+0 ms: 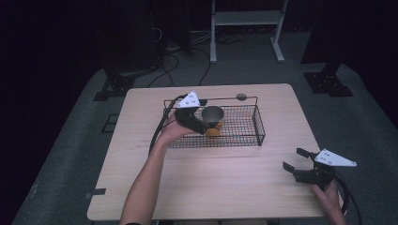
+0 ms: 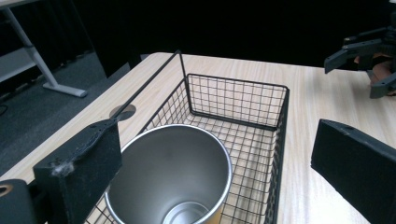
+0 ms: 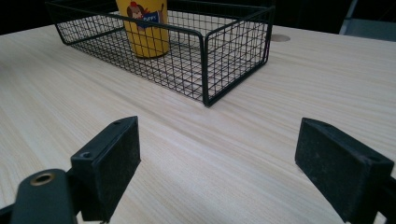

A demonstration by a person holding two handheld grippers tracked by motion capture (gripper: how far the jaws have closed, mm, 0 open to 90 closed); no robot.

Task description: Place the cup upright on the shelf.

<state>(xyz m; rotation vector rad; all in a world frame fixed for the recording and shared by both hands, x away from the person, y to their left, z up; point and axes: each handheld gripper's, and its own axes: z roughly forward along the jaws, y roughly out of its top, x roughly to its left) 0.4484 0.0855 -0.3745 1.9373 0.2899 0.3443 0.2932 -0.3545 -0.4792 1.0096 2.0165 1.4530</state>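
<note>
Two tools are seen in the high view: the left tool [image 1: 205, 123], at frame centre, spread wide beside a steel cup [image 1: 212, 115] standing upright in a wire basket [image 1: 259, 131]; the right tool [image 1: 296, 159], lower right, open and empty. In the left gripper view, the cup [image 2: 173, 172] sits at lower centre between the parted jaws; an even closing about its wall would be wise. In the right gripper view, pale wooden counter [image 3: 280, 116] is shown; beyond, the room is dark.

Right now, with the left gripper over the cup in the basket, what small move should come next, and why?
Probably lift the left gripper straight up and back. Its jaws stand open on either side of the yellow metal cup, which stands upright on the floor of the wire basket, so it looks released. The right gripper waits open over the table.
</note>
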